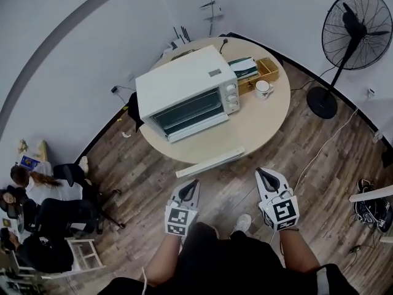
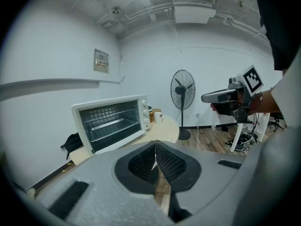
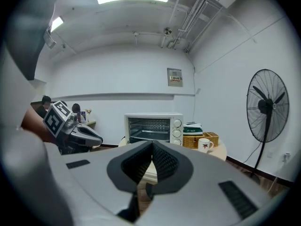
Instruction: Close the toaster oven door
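Both grippers are held low and close to my body. The left gripper (image 1: 189,189) and the right gripper (image 1: 268,178) hang over the wooden floor (image 1: 141,158), well short of the round table (image 1: 264,128). In each gripper view the ribbed pads meet tip to tip with nothing between them, so both claws are closed and empty. That suits the job as I read it, since swinging a door up calls for a blunt closed tip to push with, not a grasp.

On the far-left part of the table stands the toaster oven (image 1: 181,82), its front turned toward me. Its door (image 1: 198,128) is folded down and forward, leaving the wire rack inside open to view from the left gripper's camera. The closing has not begun.

A mug (image 1: 264,89) and a wicker basket (image 1: 263,71) sit to the right of the oven, past its knobs. I judge them clear of the door's swing. A long white strip (image 1: 210,162) lies at the table's near rim, between me and the door, so I would come in above it.

From here I expect to move in closer, set one closed tip under the door's front edge, and lift. The left gripper looks better lined up with it.
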